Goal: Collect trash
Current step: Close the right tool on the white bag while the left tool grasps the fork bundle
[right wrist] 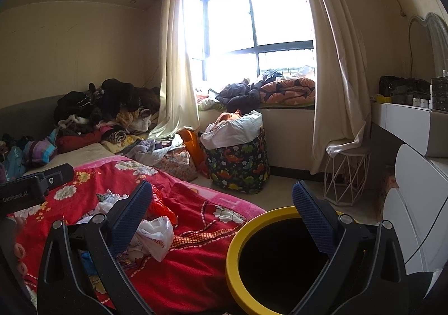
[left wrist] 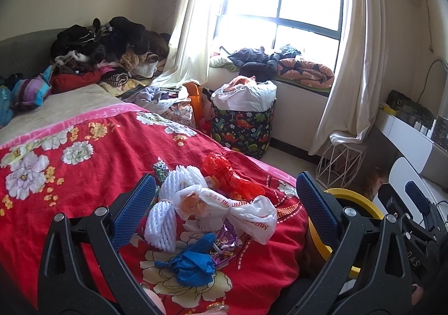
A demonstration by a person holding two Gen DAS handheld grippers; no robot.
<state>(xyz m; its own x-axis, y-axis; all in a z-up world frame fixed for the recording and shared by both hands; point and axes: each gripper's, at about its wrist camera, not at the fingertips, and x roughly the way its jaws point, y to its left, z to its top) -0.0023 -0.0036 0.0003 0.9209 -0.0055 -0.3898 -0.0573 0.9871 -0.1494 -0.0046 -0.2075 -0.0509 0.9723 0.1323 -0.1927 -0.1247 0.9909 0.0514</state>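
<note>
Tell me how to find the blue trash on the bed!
Look at the bed with the red flowered blanket. Near its foot end sits a little heap of trash, between the open fingers of the left hand-held gripper. The blue crumpled piece lies at the near edge of the heap, below the white plastic bag, and it is the only blue thing there.

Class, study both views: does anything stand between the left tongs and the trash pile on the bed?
Nothing visible does. The open left tongs already straddle the white plastic bag and white foam netting on the red floral blanket.
</note>
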